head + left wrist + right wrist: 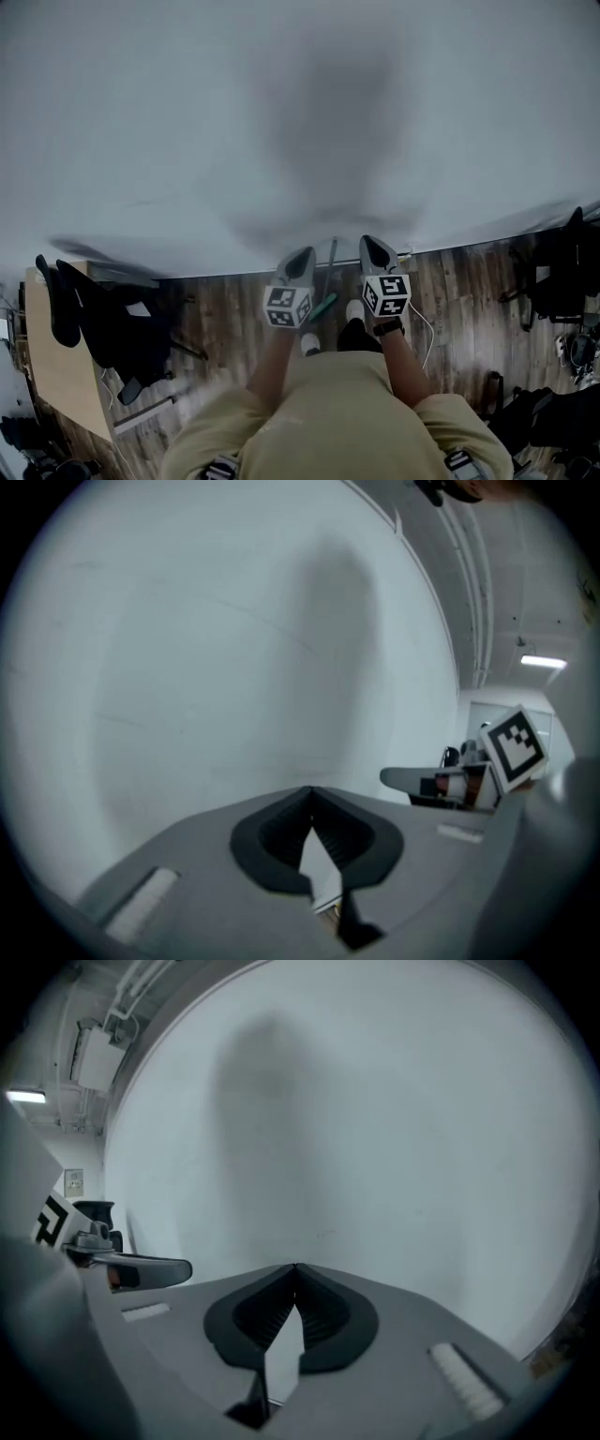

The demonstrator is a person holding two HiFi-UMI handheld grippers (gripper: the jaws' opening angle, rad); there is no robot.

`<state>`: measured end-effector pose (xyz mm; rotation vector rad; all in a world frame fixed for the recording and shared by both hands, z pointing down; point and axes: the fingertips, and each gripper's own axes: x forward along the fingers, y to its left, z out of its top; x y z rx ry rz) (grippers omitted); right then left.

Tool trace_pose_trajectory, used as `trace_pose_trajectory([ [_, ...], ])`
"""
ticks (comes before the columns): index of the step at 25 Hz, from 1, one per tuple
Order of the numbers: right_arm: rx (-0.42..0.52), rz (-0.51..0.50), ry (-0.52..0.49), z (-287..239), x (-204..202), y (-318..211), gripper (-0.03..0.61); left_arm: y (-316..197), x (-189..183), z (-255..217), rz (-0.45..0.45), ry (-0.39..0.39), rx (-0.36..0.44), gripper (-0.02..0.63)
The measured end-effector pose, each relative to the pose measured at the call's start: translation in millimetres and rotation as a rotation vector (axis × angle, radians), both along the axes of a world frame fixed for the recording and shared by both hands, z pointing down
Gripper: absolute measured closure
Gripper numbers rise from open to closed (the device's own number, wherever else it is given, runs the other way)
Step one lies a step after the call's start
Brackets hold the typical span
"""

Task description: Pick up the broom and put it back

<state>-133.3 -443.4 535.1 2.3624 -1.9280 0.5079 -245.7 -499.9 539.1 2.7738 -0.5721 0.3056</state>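
I stand facing a white wall (pixel 281 112) with both grippers raised side by side before it. My left gripper (pixel 302 254) and my right gripper (pixel 376 243) are both shut, tips touching, with nothing between the fingers. A thin grey pole with a teal piece, apparently the broom (pixel 330 267), stands between and below the grippers by the wall's foot; neither gripper holds it. The left gripper view shows its shut jaws, with the gripper (pixel 311 791) against the bare wall and the right gripper's marker cube (pixel 514 745) at right. The right gripper view shows the shut gripper (pixel 295 1267) and wall alike.
A wooden desk (pixel 56 366) stands at the left with dark chairs and clothing (pixel 112 328) beside it. Black chairs (pixel 553 277) stand at the right. A white cable (pixel 424 323) lies on the wood floor (pixel 459 309) near my feet.
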Motion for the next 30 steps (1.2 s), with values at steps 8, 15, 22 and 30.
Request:
trace_pose_trajectory([
  [8, 0.180, 0.044, 0.128, -100, 48, 12, 0.574, -10, 52, -118, -0.035, 0.115, 0.249, 0.612],
  [15, 0.265, -0.029, 0.125, -126, 71, 4, 0.574, -1, 79, -146, -0.091, 0.141, 0.327, 0.612],
  [22, 0.232, -0.165, 0.067, -102, 55, -15, 0.574, 0, 66, -124, -0.203, 0.074, 0.301, 0.612],
  [30, 0.158, -0.272, 0.066, -85, -15, -7, 0.574, 26, -15, -98, -0.273, 0.036, 0.215, 0.612],
])
